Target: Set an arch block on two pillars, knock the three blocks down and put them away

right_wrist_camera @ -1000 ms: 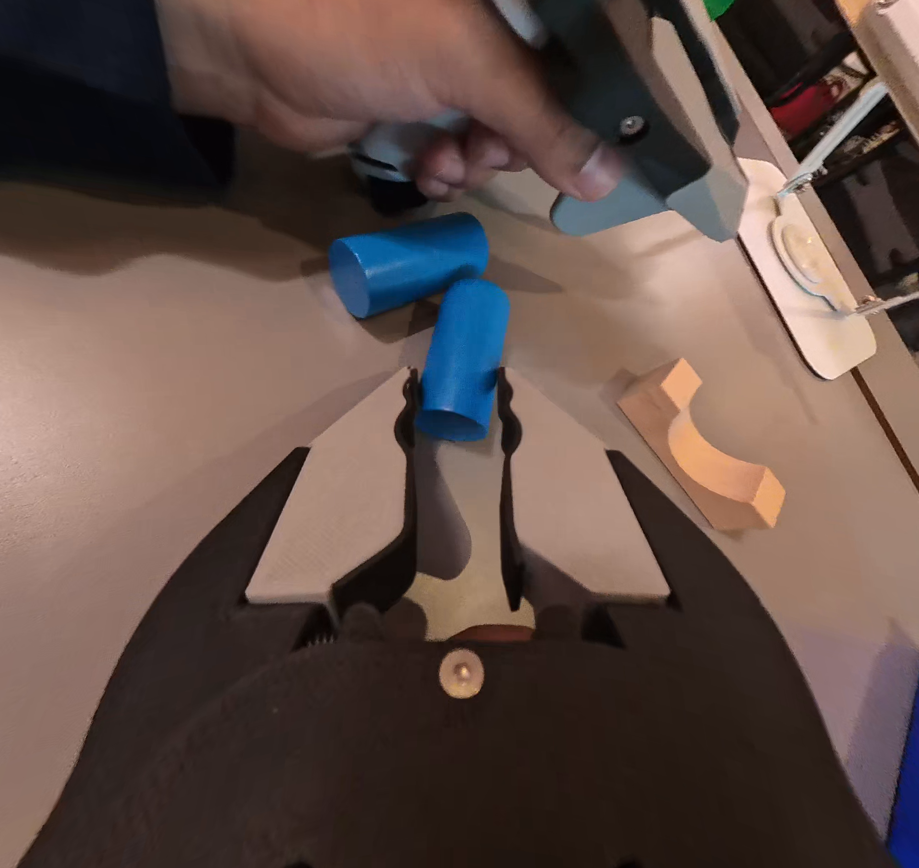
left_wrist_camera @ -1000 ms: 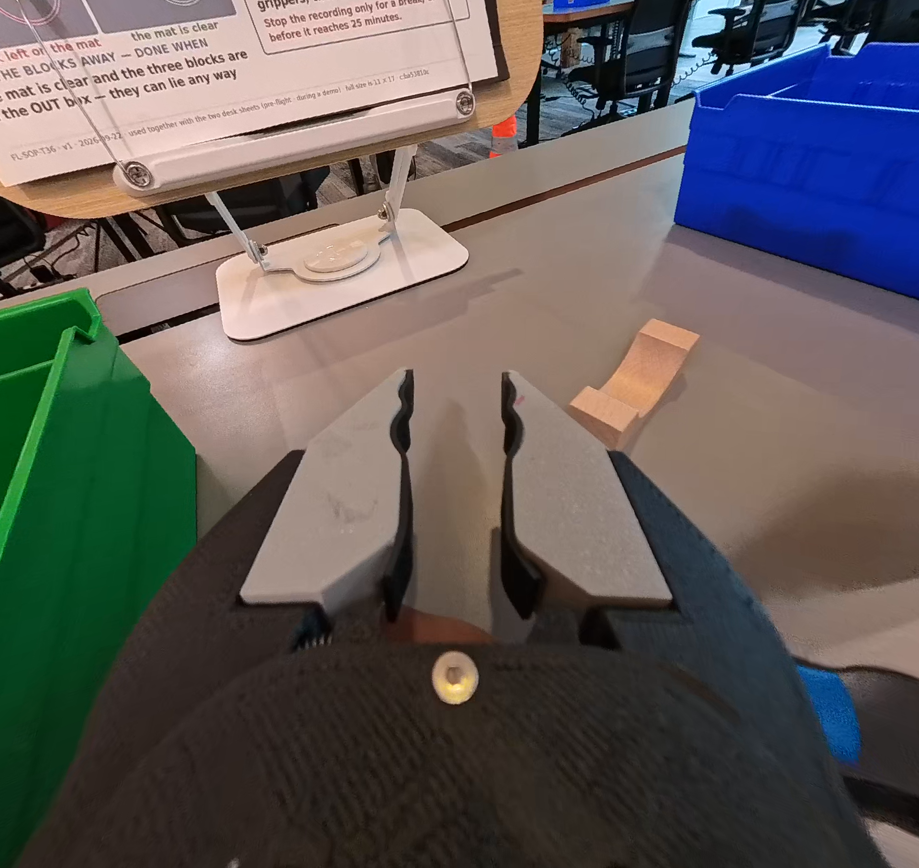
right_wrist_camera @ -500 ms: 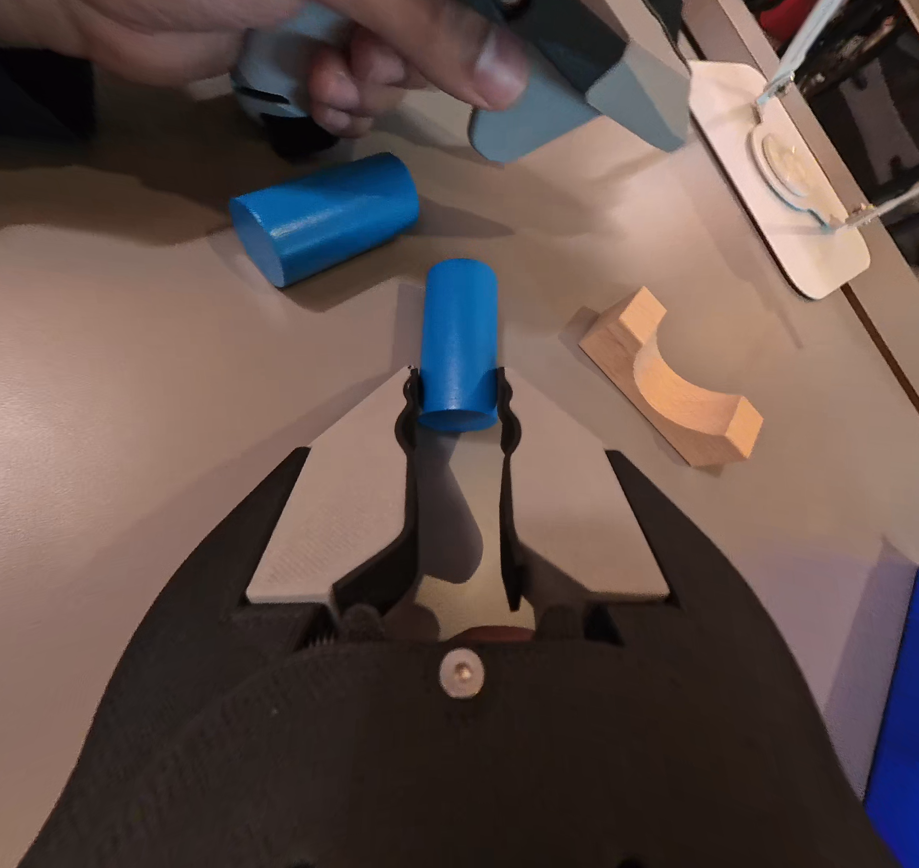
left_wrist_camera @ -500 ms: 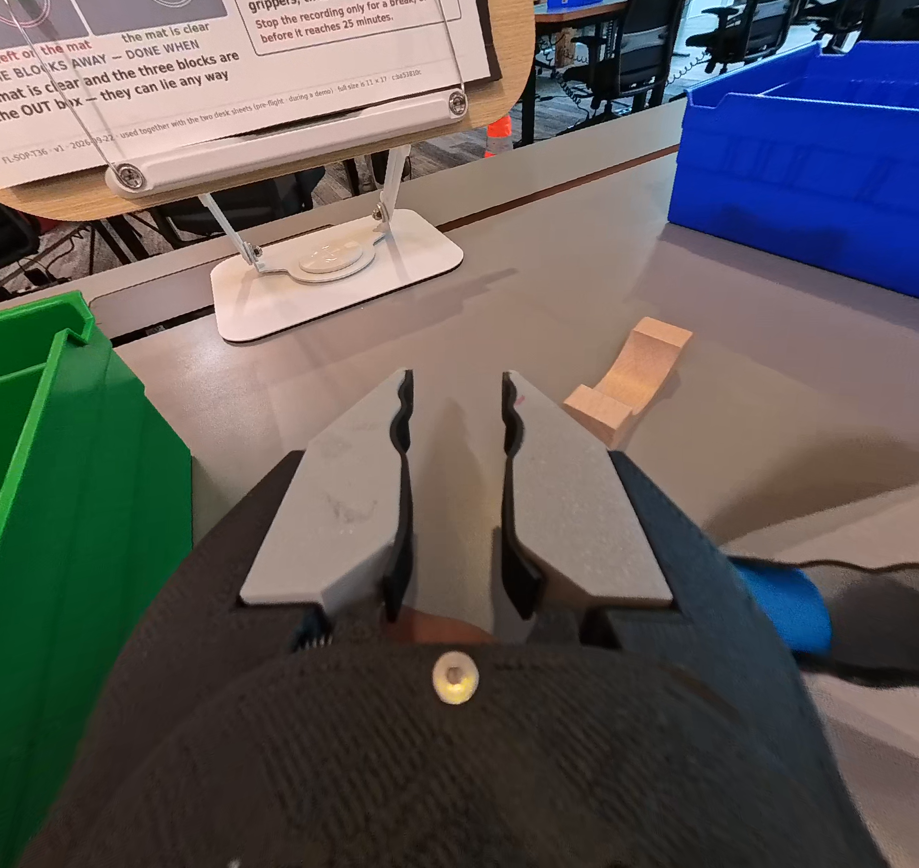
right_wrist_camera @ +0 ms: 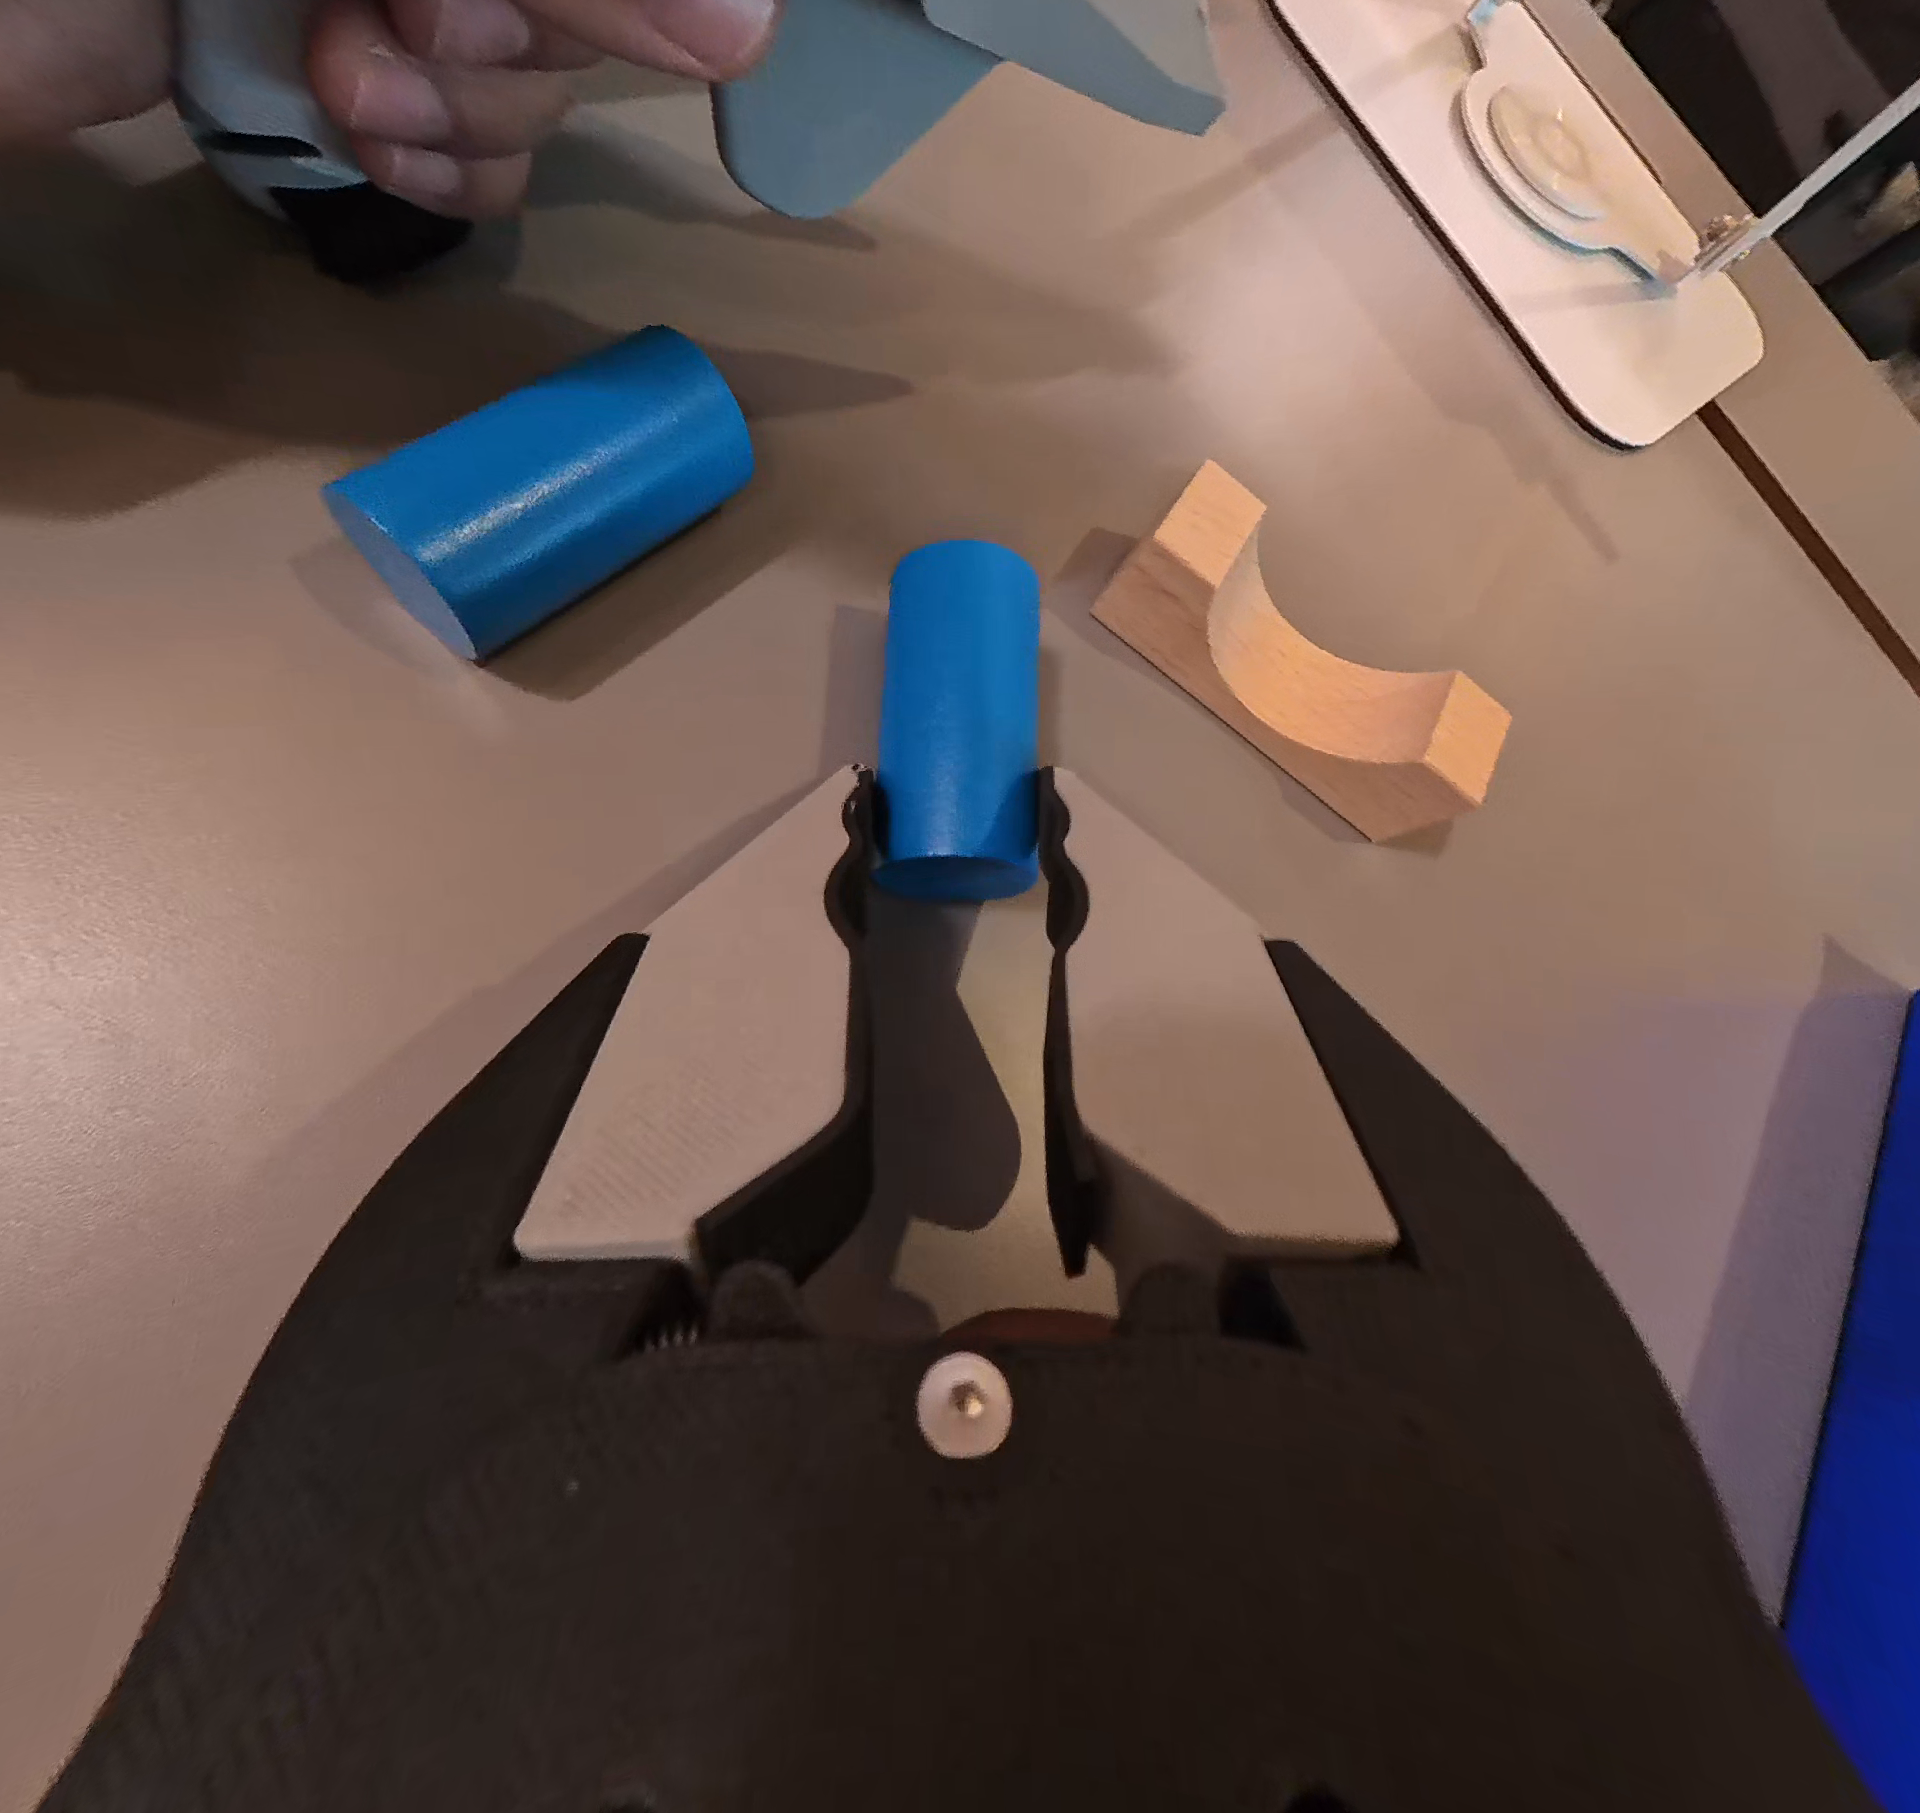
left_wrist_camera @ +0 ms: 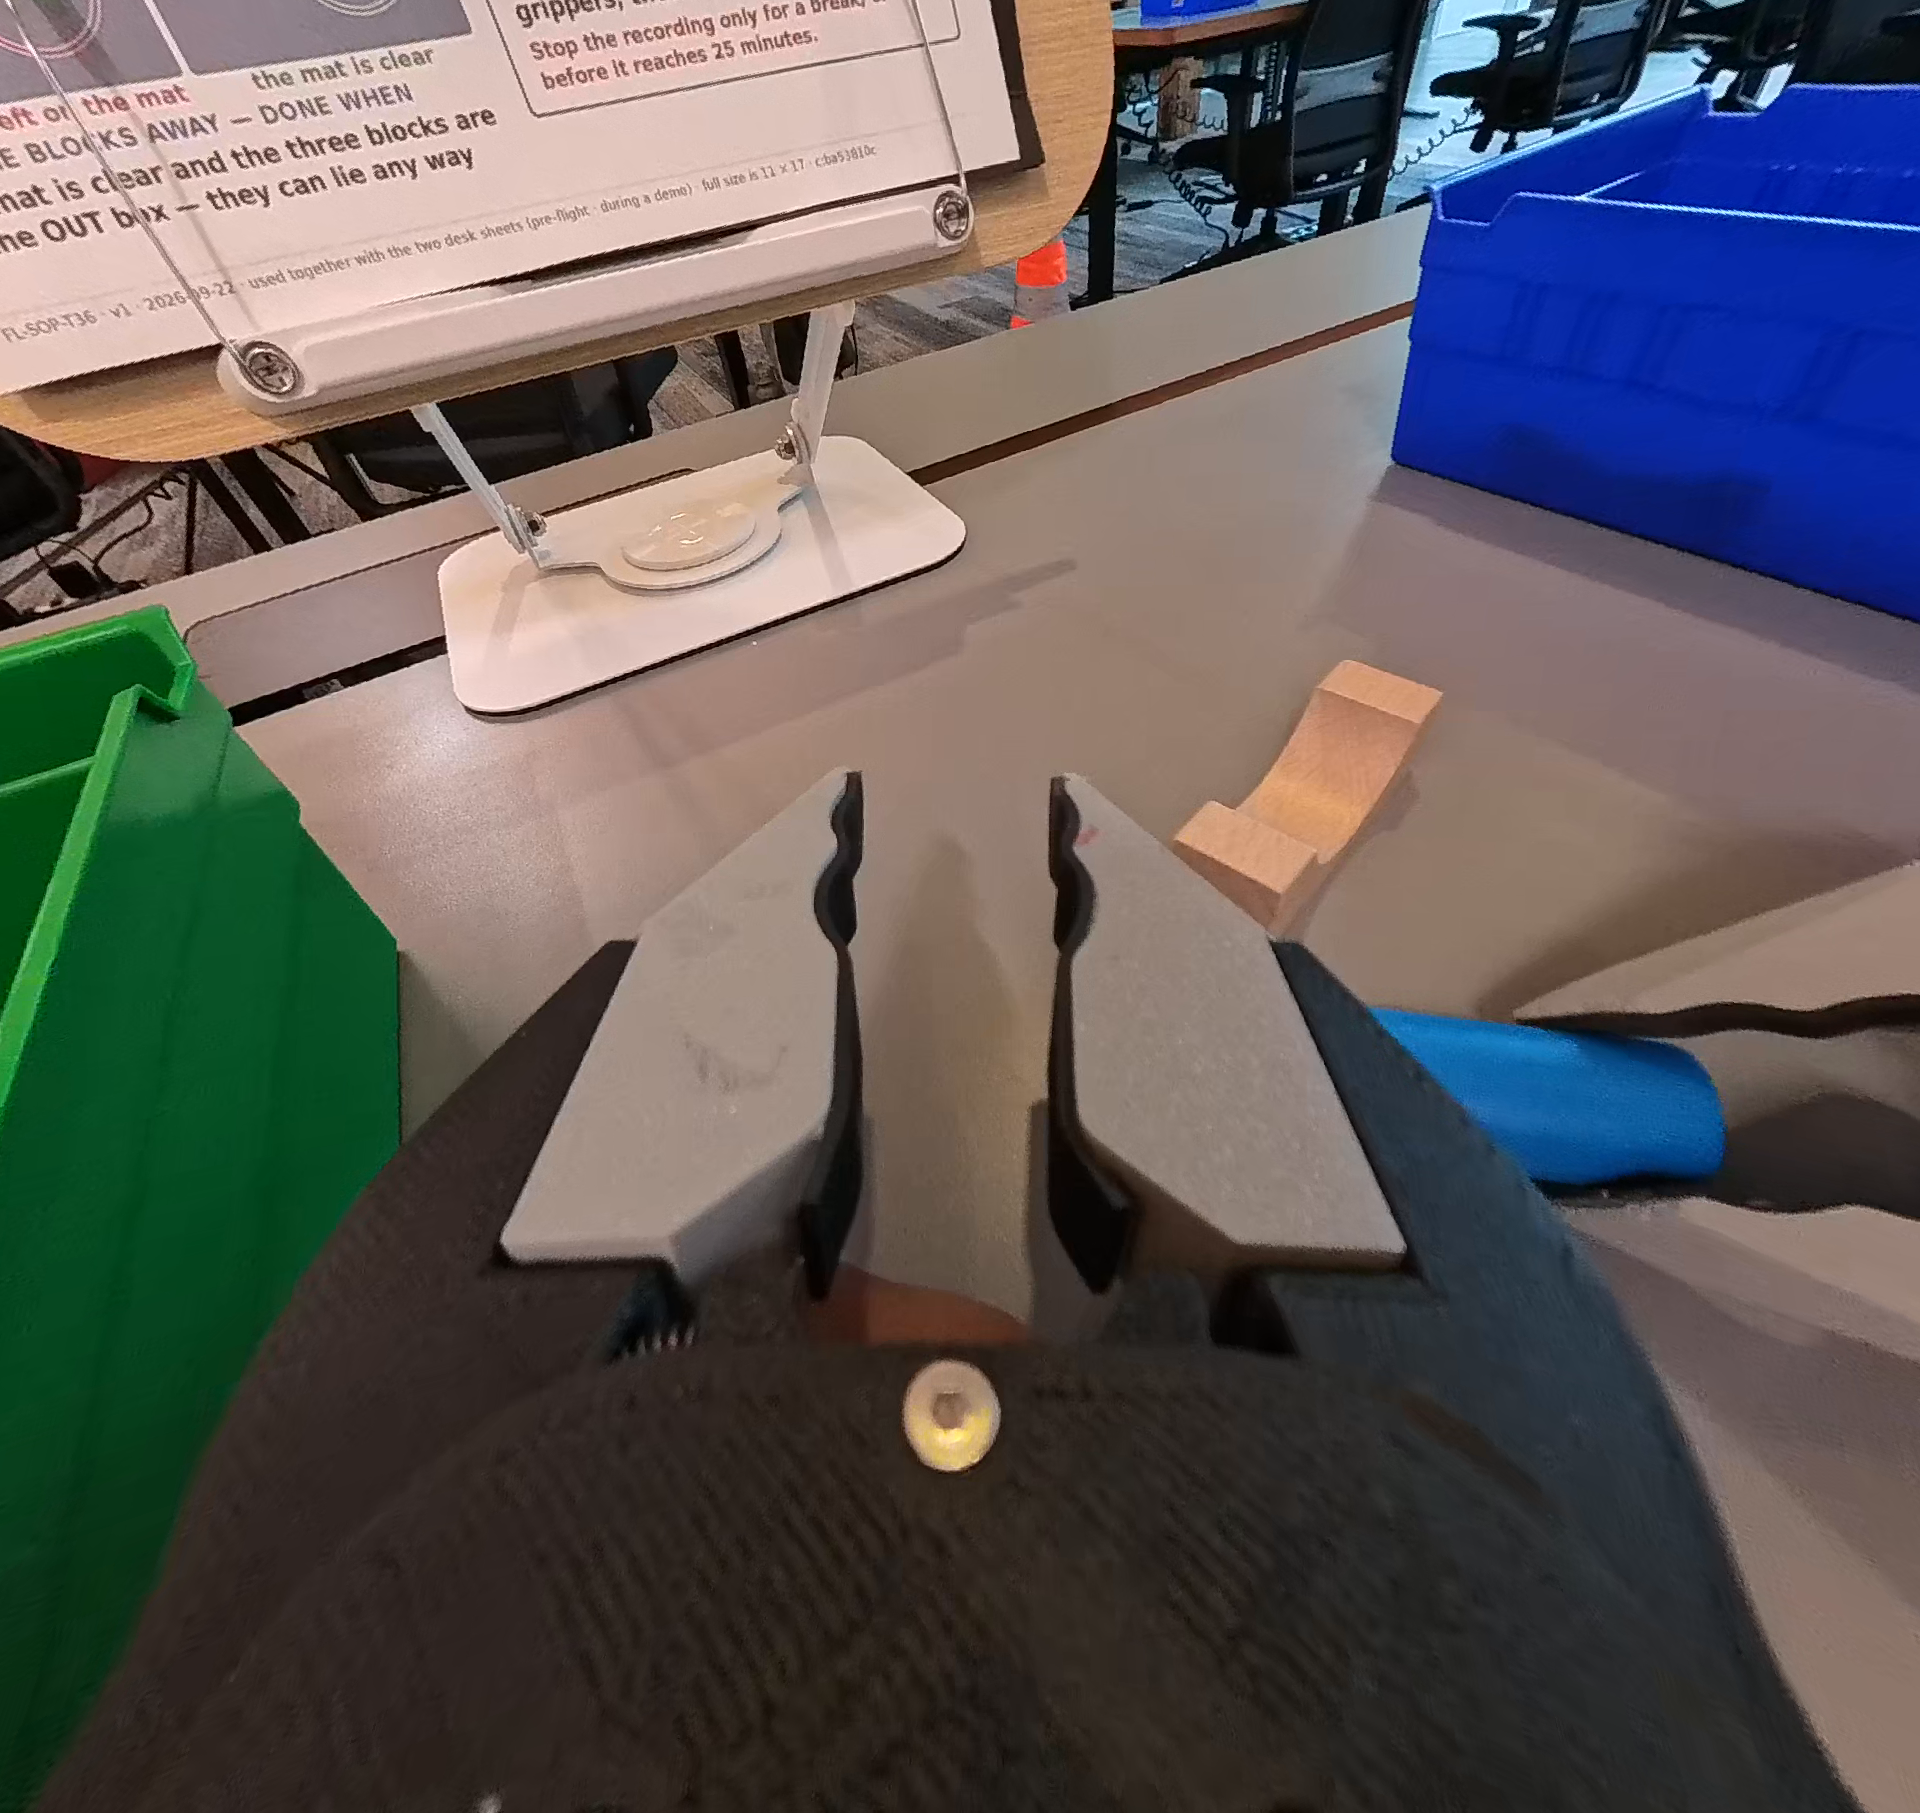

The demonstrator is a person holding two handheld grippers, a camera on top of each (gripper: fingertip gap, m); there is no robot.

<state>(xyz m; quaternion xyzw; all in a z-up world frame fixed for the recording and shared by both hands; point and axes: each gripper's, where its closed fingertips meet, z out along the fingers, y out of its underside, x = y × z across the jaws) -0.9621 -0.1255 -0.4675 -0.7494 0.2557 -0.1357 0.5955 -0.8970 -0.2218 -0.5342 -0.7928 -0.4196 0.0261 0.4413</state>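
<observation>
At centre frame of the right wrist view, my right gripper (right_wrist_camera: 956,828) is pinching one blue pillar (right_wrist_camera: 958,703) by its near end, both pads pressing on its sides, the pillar pointing away from me above the table (right_wrist_camera: 260,932). I am judging it lifted, since its shadow is falling clear beneath it.

To the upper left, the second pillar (right_wrist_camera: 551,496) is lying on its side, untouched. Right of centre, the arch (right_wrist_camera: 1309,662) is lying flat, well apart from both pillars.

My left gripper (left_wrist_camera: 954,859) is hanging spread with nothing between its fingers, above the table near the green bin (left_wrist_camera: 156,932) at the left edge of its view. The blue bin (left_wrist_camera: 1662,392) is sitting at upper right of that view.

Judgement: with all three blocks lying loose or in hand and none standing, I am taking the stacking and knocking down as done. Putting away is just starting: one pillar is in hand, none showing in a bin. Remaining: binning this pillar, then the other pillar and the arch.
</observation>
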